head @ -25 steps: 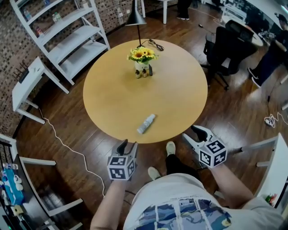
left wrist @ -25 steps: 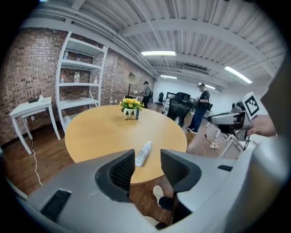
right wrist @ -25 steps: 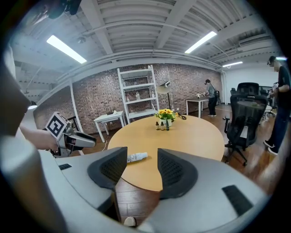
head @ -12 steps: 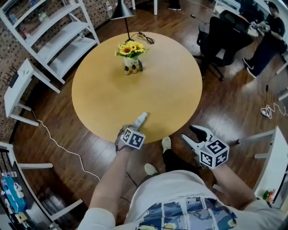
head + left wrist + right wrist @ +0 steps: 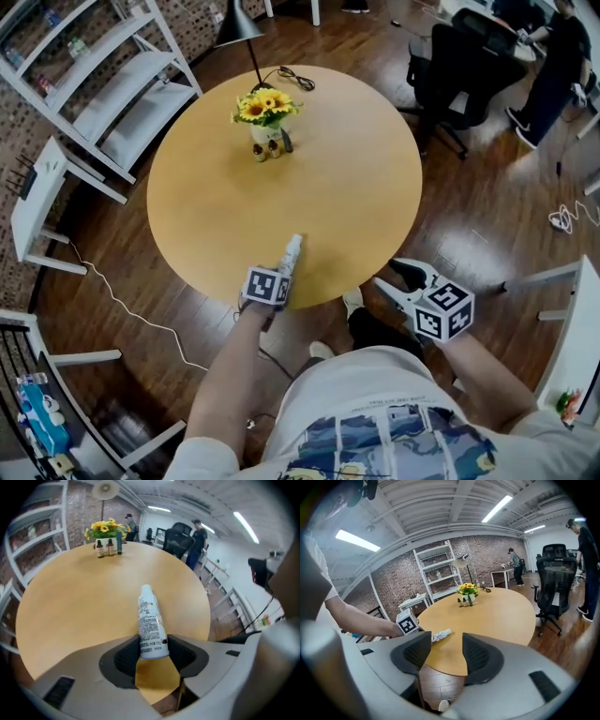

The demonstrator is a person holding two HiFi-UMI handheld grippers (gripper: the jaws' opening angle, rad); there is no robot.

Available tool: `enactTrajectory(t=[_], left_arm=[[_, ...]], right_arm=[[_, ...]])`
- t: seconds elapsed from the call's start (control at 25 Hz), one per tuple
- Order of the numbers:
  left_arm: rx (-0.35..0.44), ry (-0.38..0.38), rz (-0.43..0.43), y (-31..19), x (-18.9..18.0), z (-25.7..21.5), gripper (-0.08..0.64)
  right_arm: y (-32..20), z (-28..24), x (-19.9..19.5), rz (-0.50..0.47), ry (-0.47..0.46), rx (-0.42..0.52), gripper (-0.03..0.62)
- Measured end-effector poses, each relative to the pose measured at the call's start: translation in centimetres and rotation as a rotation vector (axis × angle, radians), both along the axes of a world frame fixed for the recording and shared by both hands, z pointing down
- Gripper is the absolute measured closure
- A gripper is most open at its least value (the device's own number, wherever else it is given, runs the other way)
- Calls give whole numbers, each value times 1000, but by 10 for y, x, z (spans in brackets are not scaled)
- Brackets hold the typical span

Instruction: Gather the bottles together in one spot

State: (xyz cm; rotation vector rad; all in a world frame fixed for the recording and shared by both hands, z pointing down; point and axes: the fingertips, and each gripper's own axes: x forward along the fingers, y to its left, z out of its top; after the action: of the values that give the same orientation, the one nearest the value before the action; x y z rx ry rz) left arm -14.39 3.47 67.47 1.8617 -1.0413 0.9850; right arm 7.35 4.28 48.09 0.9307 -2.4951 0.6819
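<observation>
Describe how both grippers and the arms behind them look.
The left gripper and right gripper share one build: pale grey moulded shells, black ribbed pads, and a white cube with black square markers on each. The arms are bare below a short-sleeved white T-shirt printed in blue. The left jaws have just been closing, with the bottle between them.

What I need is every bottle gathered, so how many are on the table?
4: a white bottle lies at the near edge of the table; three small bottles stand by the flower vase, which could hide another.
</observation>
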Motion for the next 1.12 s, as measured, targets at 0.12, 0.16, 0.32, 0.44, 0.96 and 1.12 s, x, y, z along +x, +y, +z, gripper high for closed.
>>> enactTrajectory(t=[0.12,0.16,0.32,0.44,0.96,1.12], left_arm=[[26,201,-156,-4,9,-19,367],[25,262,-200,-3,12,-25,368],[29,623,-350,-3,39,-55,368],[92,886,-319,3,66,-107,368],[348,945,132,82,132,-219,365],[424,643,120,67,88,-212,342]], right_arm=[[-3,-3,-7,-7,-15,1,359],[-2,-2,-9,-9,-19,-2,359],[3,5,-17,-24,-36,-38,359],[1,1,-31,-24,-104,-80,359],[31,-54,-105,-259,-503,-293,373],[25,-48,-100,-250,-346,-121,387]])
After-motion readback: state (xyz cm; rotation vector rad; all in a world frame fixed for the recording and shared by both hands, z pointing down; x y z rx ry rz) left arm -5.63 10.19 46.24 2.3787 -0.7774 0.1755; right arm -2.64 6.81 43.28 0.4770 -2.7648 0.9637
